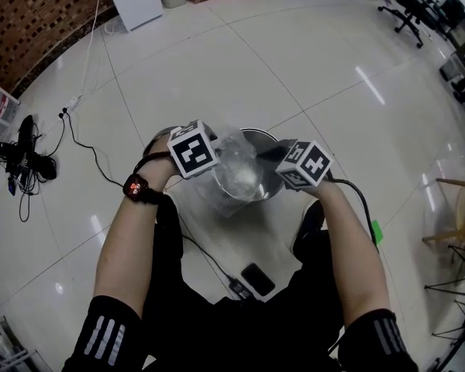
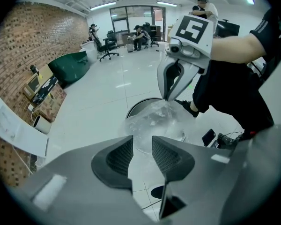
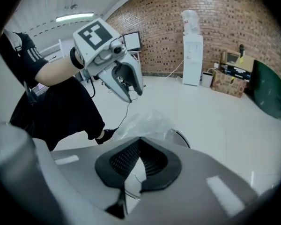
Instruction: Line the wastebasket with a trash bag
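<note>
Two grips on one bag, basically. The trash bag [image 1: 240,167] is held bunched up right over the mouth of the wastebasket [image 2: 132,108], which is stood on the floor [image 1: 217,60] just in front of the person. Nothing is tucked in or folded over the rim yet.

The left gripper [image 2: 142,144] is set at the basket's 9 o'clock, fingers partway closed and crumpled film filling the gap. That's judged to be a hold on a thick bunch, though firm pad contact can't really be confirmed. The right gripper [image 3: 139,144] is set at 3 o'clock, fingers pressed together on a thin bit of film.

Holding from opposite sides makes sense. The bag's mouth probably has to be found and pulled apart before it can be lowered in, and that can't be managed from one side.

View differences: in the head view only the marker cubes and the bag between them can be made out, since the fingers are hidden underneath. In the left gripper view, the right one's tips are shown from the side, pinched at the bag's peak. In the right gripper view, the left one is caught at 11 o'clock, but whether film reaches its tips can't be told from there. A phone [image 1: 257,279] at the basket's 6 o'clock is seen best from the head view.
</note>
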